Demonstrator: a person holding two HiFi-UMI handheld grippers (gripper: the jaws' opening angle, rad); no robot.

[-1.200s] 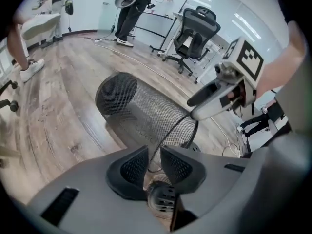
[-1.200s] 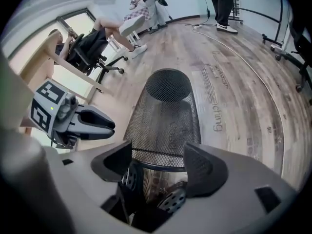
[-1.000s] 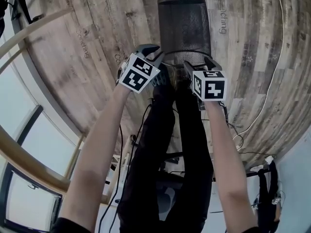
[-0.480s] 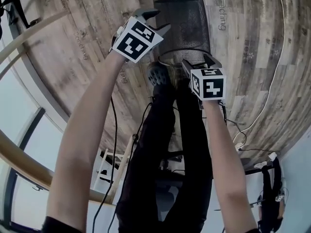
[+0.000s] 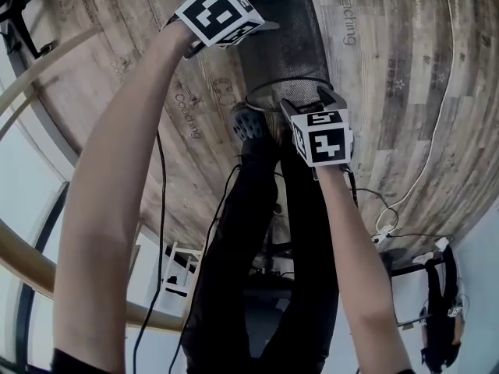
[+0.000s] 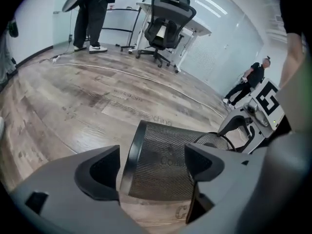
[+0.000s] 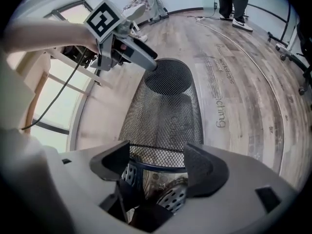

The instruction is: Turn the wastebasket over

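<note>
A black mesh wastebasket [image 5: 282, 44] lies tipped on the wooden floor, its open rim [image 7: 157, 154] toward me and its closed base [image 7: 168, 77] at the far end. My left gripper [image 5: 251, 6] hovers at the base end with its jaws opening. In the left gripper view the base edge [image 6: 130, 162] sits between the jaws and the pads do not press on it. My right gripper [image 5: 312, 100] stands open at the near rim, with the rim wire running between its wide jaws. The left gripper [image 7: 146, 61] shows touching the base's edge in the right gripper view.
My legs and perforated shoes [image 5: 249, 123] are just below the basket's mouth. A cable [image 5: 425, 154] runs over the floor at right. A curved wooden rail [image 5: 39, 53] borders the left. An office chair [image 6: 168, 18], a desk and people [image 6: 92, 13] stand far off.
The left gripper went from the basket's near rim up along its left side to the far base end, and its jaws opened. The right gripper stayed at the rim.
</note>
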